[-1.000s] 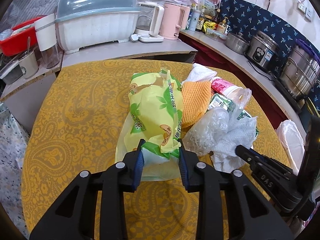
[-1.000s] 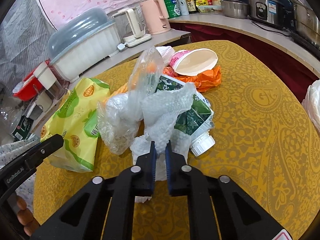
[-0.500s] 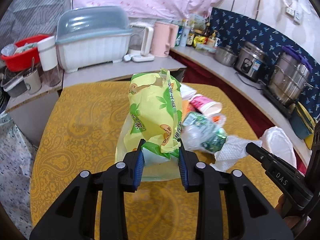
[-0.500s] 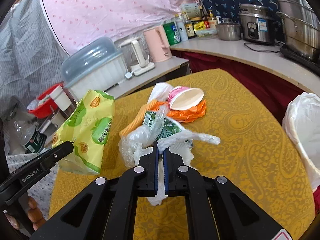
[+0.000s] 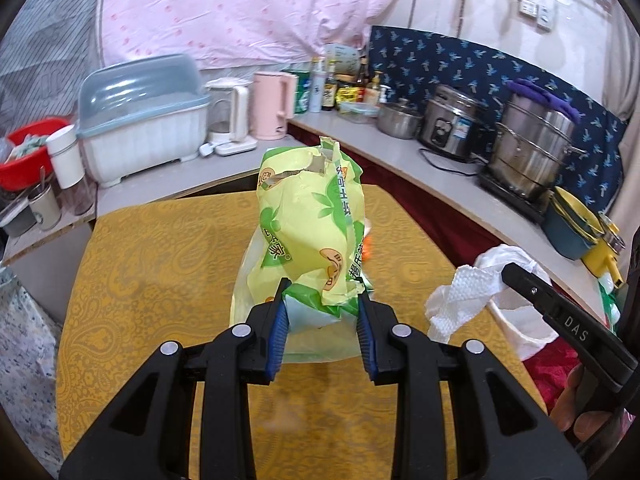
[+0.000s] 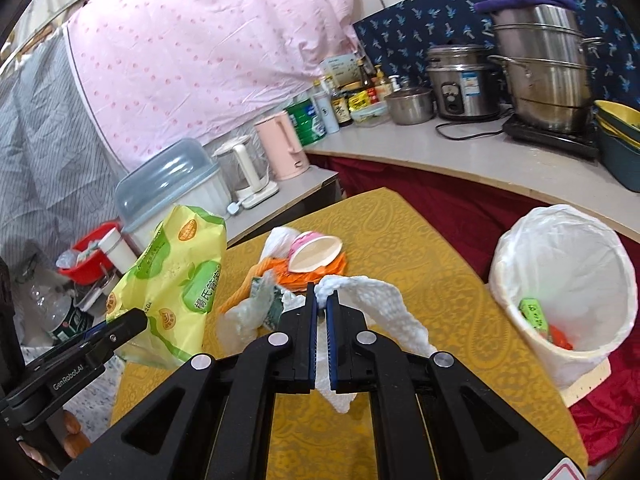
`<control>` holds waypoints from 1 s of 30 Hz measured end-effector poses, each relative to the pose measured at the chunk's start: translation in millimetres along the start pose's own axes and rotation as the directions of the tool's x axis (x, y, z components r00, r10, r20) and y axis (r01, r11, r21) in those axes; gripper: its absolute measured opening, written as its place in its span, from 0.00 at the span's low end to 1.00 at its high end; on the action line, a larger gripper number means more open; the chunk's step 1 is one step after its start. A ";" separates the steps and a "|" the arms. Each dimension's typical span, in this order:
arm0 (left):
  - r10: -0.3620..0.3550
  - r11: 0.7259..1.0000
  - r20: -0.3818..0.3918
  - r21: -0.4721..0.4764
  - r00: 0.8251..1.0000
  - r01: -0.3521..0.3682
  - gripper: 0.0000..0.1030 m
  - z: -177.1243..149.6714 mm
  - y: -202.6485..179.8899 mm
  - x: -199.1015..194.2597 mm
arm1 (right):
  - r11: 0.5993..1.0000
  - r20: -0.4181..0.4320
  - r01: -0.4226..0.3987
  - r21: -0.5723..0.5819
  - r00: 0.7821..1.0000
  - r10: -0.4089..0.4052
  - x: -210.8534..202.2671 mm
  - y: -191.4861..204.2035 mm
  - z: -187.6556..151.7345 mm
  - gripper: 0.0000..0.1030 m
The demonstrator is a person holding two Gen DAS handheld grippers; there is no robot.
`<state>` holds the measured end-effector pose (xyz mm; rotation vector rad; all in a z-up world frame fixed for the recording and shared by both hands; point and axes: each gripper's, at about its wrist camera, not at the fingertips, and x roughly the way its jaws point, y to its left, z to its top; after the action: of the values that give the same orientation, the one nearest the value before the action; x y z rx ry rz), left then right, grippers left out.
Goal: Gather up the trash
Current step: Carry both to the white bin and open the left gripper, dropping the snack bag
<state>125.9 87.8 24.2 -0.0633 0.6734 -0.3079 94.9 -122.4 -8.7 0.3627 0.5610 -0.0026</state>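
My left gripper (image 5: 322, 306) is shut on a yellow-green plastic wrapper (image 5: 308, 232) and holds it up above the yellow table (image 5: 140, 280); the wrapper also shows in the right wrist view (image 6: 176, 280). My right gripper (image 6: 322, 304) is shut on a white paper towel (image 6: 384, 312) and holds it above the table; the towel also shows in the left wrist view (image 5: 456, 300). A pink paper cup (image 6: 314, 252), orange wrapper (image 6: 316, 276) and clear plastic with a green pack (image 6: 256, 308) lie on the table. A bin lined with a white bag (image 6: 568, 280) stands to the right, below table level.
Counters behind hold a dish rack (image 5: 140, 124), kettles (image 5: 272, 106), bottles, a rice cooker (image 5: 452, 124) and steel pots (image 6: 544, 68). A red basin (image 5: 24, 152) and cups sit at the left. A red cloth covers the floor by the bin.
Both grippers have risen from the table with their loads. The paper towel has come free of the trash pile. The bin has come into view on the right.
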 end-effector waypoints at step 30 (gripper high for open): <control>-0.242 0.929 -0.079 0.270 0.967 0.254 0.28 -16.0 -211.8 18.0 | 0.953 0.127 0.200 0.226 0.964 -0.232 -108.7 -177.4 9.9 0.05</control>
<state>74.2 -118.8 34.0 0.1289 0.6614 -0.6477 -10.0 -302.3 -3.9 0.5020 0.4476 -0.3019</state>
